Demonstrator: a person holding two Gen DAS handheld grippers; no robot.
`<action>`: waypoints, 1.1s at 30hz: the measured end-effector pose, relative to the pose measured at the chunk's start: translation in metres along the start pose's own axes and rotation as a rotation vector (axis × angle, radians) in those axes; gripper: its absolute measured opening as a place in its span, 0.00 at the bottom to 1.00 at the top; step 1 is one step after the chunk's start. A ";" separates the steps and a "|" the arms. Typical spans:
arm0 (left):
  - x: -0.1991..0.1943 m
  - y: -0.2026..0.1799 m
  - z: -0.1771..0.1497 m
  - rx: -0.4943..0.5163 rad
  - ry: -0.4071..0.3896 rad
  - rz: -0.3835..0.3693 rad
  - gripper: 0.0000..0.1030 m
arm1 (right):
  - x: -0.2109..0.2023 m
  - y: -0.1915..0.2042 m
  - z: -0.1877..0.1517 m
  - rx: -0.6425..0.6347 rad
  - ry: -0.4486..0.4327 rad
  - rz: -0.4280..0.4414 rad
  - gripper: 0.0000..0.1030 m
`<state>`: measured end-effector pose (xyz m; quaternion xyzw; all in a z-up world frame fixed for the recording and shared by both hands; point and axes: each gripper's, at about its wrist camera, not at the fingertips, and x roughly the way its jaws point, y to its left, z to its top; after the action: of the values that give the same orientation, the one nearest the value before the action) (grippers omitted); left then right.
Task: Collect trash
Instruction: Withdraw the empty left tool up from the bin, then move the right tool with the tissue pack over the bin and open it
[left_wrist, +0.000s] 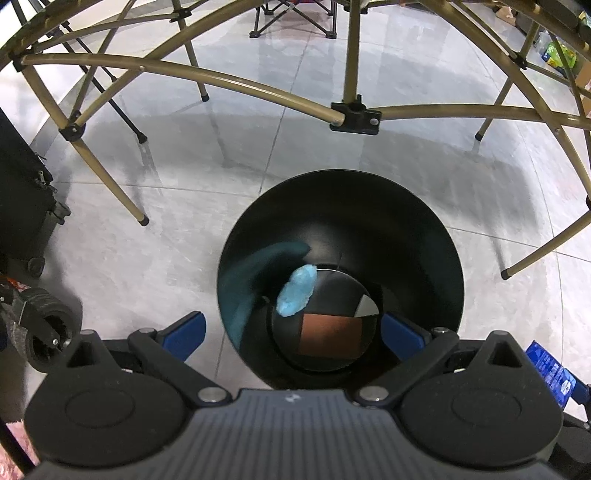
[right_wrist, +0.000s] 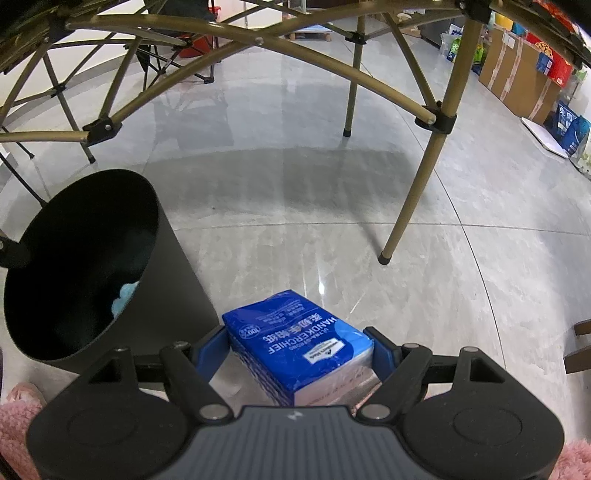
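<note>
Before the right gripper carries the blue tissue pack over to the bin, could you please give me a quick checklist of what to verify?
1. Blue tissue pack sits between the right gripper fingers: ok.
2. Firm grip on the pack: cannot tell; the pads look against its sides.
3. Black bin upright, mouth open: ok.
4. Room in the bin: ok; only a light blue wad and a flat brown piece lie at the bottom.
5. Left gripper open and empty, but hovering over the bin mouth: not ok.
</note>
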<state>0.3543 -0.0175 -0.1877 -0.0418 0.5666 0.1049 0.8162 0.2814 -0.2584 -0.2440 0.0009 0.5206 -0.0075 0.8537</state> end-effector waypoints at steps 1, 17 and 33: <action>-0.001 0.002 -0.001 0.000 -0.003 0.001 1.00 | -0.001 0.001 0.000 -0.001 -0.003 0.001 0.75; -0.009 0.035 -0.008 -0.032 -0.033 0.034 1.00 | -0.024 0.020 0.010 -0.016 -0.065 0.035 0.75; -0.013 0.073 -0.014 -0.082 -0.036 0.049 1.00 | -0.046 0.054 0.025 -0.048 -0.123 0.088 0.75</action>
<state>0.3212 0.0491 -0.1768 -0.0593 0.5480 0.1488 0.8210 0.2835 -0.2038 -0.1915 0.0028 0.4669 0.0426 0.8833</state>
